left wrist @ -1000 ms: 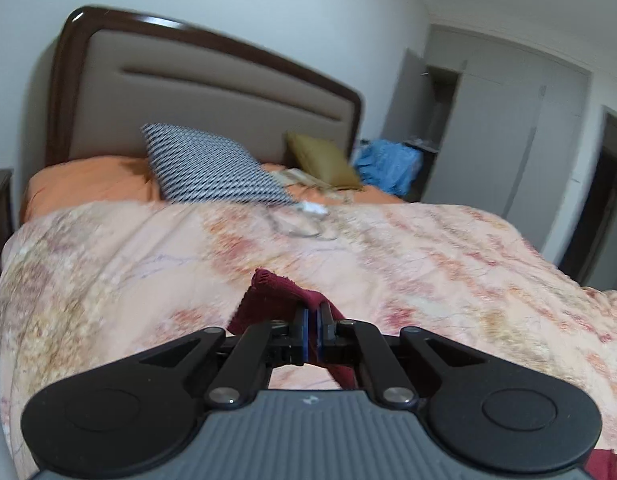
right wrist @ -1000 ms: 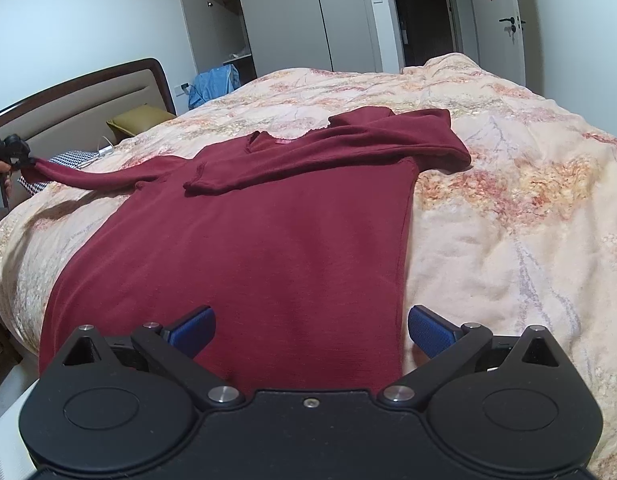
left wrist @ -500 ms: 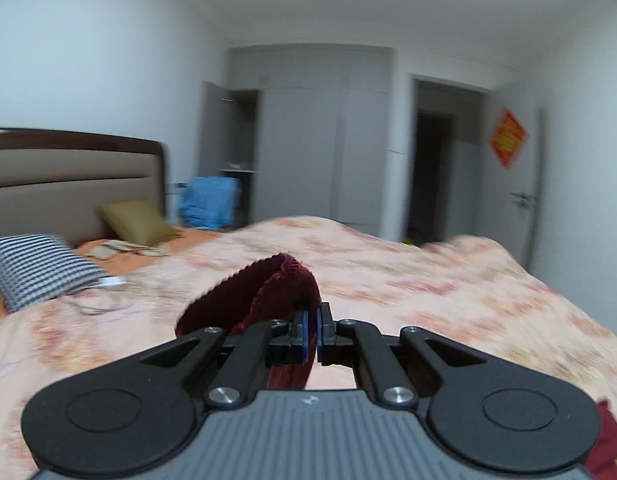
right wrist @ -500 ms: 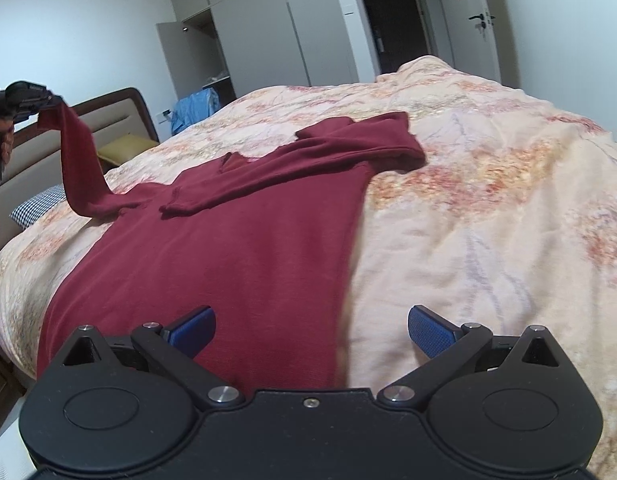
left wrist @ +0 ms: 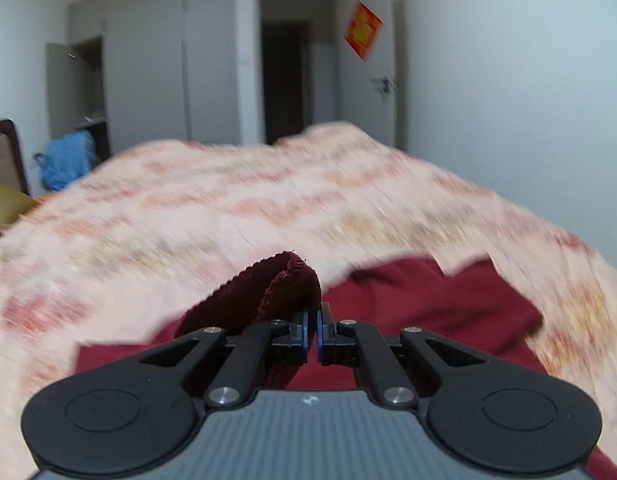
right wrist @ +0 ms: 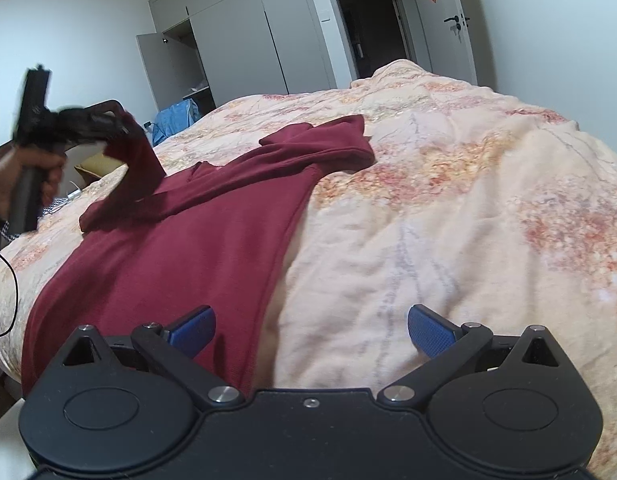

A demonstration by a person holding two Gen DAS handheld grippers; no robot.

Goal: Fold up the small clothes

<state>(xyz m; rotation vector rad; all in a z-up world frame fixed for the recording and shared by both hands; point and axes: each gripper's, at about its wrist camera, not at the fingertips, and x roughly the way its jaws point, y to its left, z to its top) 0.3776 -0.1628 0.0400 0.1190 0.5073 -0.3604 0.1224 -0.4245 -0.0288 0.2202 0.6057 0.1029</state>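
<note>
Lying flat on the bed's floral quilt (right wrist: 448, 208), the maroon sweater (right wrist: 196, 248) has one sleeve cuff (left wrist: 284, 292) clamped in the left hand-held gripper (left wrist: 313, 326) — the right hand-held gripper (right wrist: 310, 330) gapes empty.

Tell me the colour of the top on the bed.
Dark red top; clearest in the right wrist view.
</note>
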